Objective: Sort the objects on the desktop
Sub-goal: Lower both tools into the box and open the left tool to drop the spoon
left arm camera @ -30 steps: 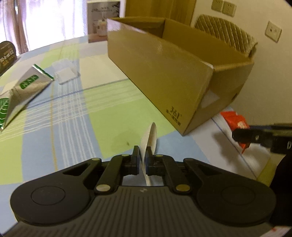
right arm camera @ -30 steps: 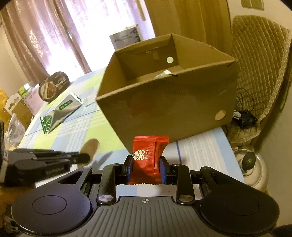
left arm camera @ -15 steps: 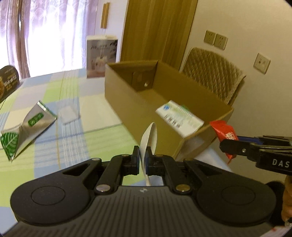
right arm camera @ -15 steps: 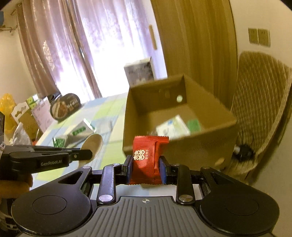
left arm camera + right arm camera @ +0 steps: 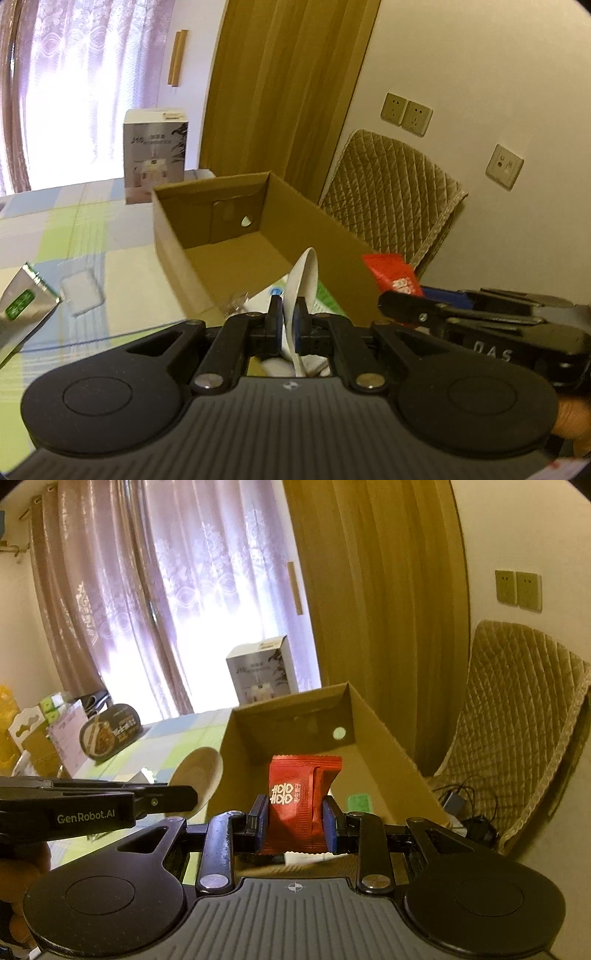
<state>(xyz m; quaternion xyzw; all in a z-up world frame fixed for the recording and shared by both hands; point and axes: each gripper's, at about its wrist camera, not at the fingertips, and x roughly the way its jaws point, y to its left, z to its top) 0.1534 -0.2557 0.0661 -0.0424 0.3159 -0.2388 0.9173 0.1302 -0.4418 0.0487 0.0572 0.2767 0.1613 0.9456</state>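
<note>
My left gripper (image 5: pixel 286 314) is shut on a white plastic spoon (image 5: pixel 304 277), bowl pointing up, held above the near end of the open cardboard box (image 5: pixel 177 236). My right gripper (image 5: pixel 295 818) is shut on a red snack packet (image 5: pixel 301 794) over the same cardboard box (image 5: pixel 388 746). In the left wrist view the red packet (image 5: pixel 393 277) and the right gripper (image 5: pixel 402 308) show at the right; in the right wrist view the spoon (image 5: pixel 197 775) and left gripper (image 5: pixel 184 799) show at the left. A white-and-green pack (image 5: pixel 266 302) lies inside the box.
On the checked tablecloth (image 5: pixel 74 229) lie a silver-green pouch (image 5: pixel 20 314) and a small clear packet (image 5: pixel 81 293). A white carton (image 5: pixel 155 158) stands behind the box. A dark oval food pack (image 5: pixel 110 733) and other boxes sit far left. A quilted chair (image 5: pixel 391 199) stands right of the table.
Both grippers have risen and moved forward over the box, so its inside now shows from above. The spoon and the red packet stay gripped.
</note>
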